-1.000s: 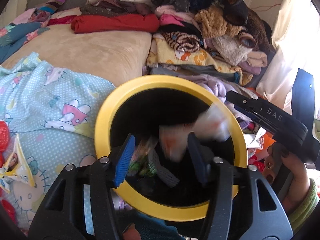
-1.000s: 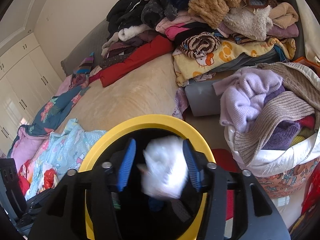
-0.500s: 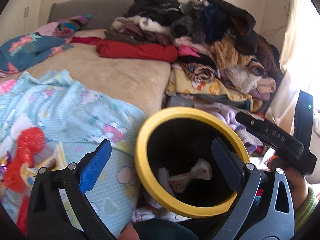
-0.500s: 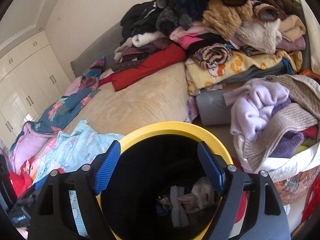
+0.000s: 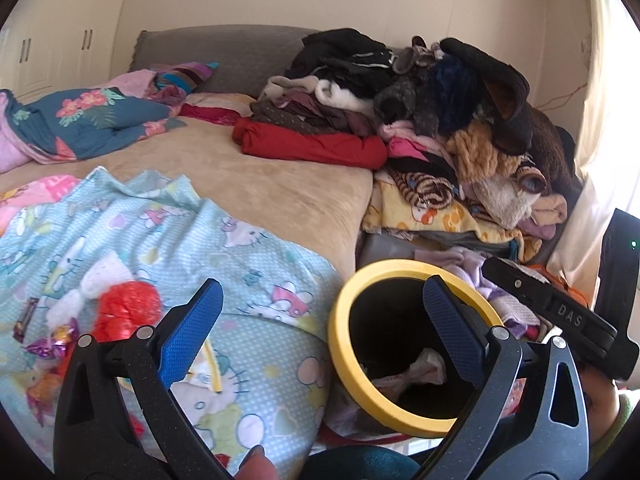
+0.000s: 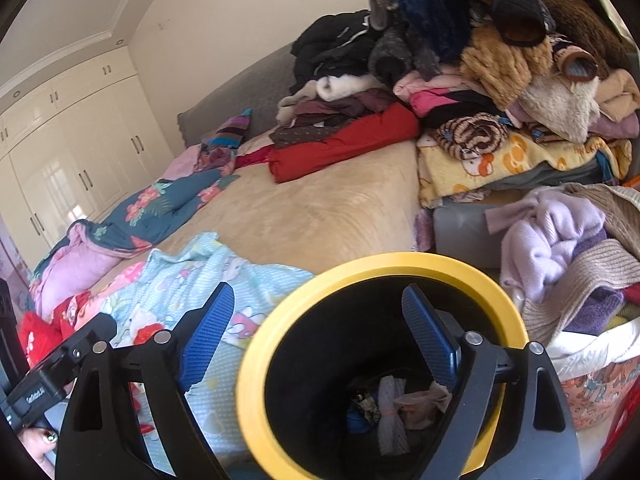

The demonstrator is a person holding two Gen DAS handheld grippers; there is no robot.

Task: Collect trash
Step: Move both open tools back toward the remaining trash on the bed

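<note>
The black bin with a yellow rim (image 5: 340,320) stands beside the bed, below and right of my left gripper (image 5: 322,280). That gripper is open and holds nothing. Crumpled white wrappers (image 5: 416,372) lie at the bin's bottom. My right gripper (image 6: 318,287) hovers over the same bin's rim (image 6: 256,360); its jaws are opening, with nothing between them, and the dropped trash (image 6: 396,396) lies below. On the light-blue cartoon blanket (image 5: 240,248) lie a red crumpled bag (image 5: 128,312), a white tissue (image 5: 92,284) and shiny candy wrappers (image 5: 48,344).
A tall heap of clothes (image 5: 440,112) fills the bed's far right side. A laundry basket of knitwear (image 6: 580,280) stands right of the bin. A floral quilt (image 5: 80,120) lies far left on the beige bed cover (image 5: 260,184). White wardrobes (image 6: 72,160) line the left wall.
Both grippers opened and let their trash fall into the bin. Both then rose and pulled back; the left view swung left, showing the trash on the blanket.
</note>
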